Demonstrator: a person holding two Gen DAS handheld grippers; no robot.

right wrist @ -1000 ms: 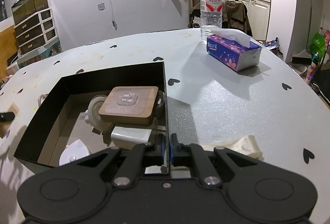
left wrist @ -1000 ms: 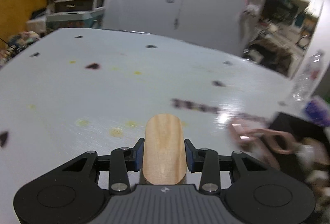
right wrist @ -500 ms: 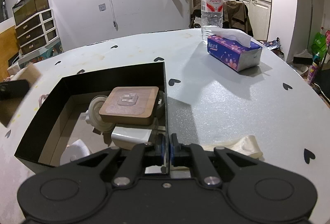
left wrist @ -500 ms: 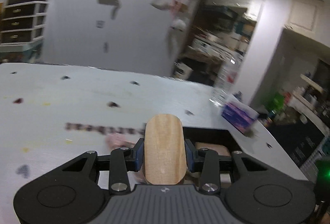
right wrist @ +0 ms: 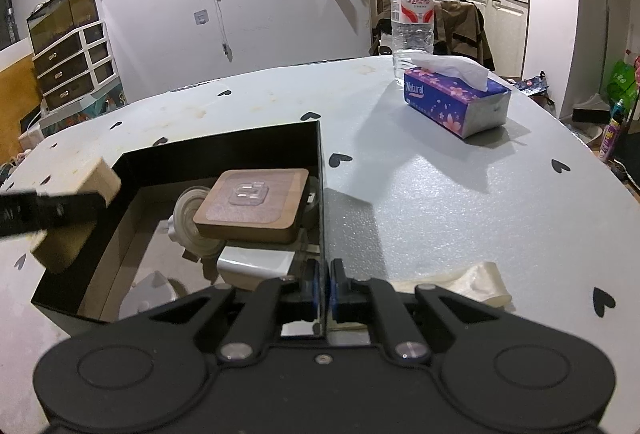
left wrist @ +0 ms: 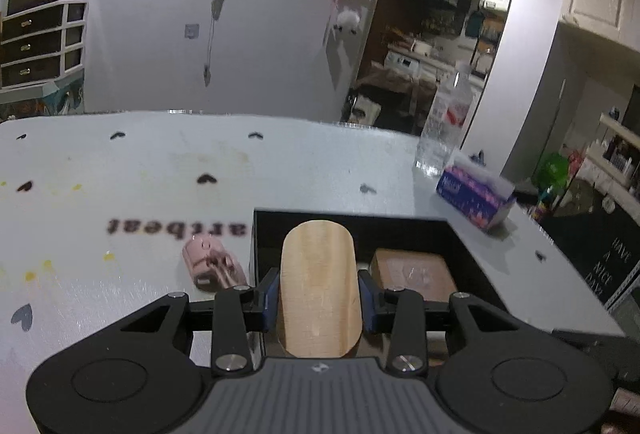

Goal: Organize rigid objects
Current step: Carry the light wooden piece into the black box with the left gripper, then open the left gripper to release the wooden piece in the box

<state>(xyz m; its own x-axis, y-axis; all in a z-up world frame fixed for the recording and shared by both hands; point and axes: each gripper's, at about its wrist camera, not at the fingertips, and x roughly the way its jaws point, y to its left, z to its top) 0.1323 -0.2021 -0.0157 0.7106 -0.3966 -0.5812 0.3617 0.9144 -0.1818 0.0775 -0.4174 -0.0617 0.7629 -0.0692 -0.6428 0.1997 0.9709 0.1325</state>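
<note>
My left gripper (left wrist: pixel 318 298) is shut on a light wooden piece with rounded ends (left wrist: pixel 317 286) and holds it over the left edge of the open black box (left wrist: pixel 352 216). From the right wrist view the same wooden piece (right wrist: pixel 76 202) hangs above the box's left wall (right wrist: pixel 60 286). My right gripper (right wrist: pixel 322 294) is shut on the box's right wall (right wrist: pixel 320 170). Inside the box lie a square wooden coaster-like block (right wrist: pixel 252 204), a round cream part (right wrist: pixel 188 222) and white pieces (right wrist: pixel 256 262). A pink object (left wrist: pixel 214 264) lies on the table left of the box.
A blue tissue box (right wrist: pixel 456 102) and a water bottle (right wrist: pixel 412 14) stand at the table's far right. A cream ribbon-like strip (right wrist: pixel 484 282) lies right of my right gripper. The white table (right wrist: pixel 460 194) has black heart marks. Drawers (right wrist: pixel 72 66) stand beyond the table at left.
My left gripper swung right with the wooden piece, from over bare table to above the box's left edge. The right gripper stayed clamped on the box wall.
</note>
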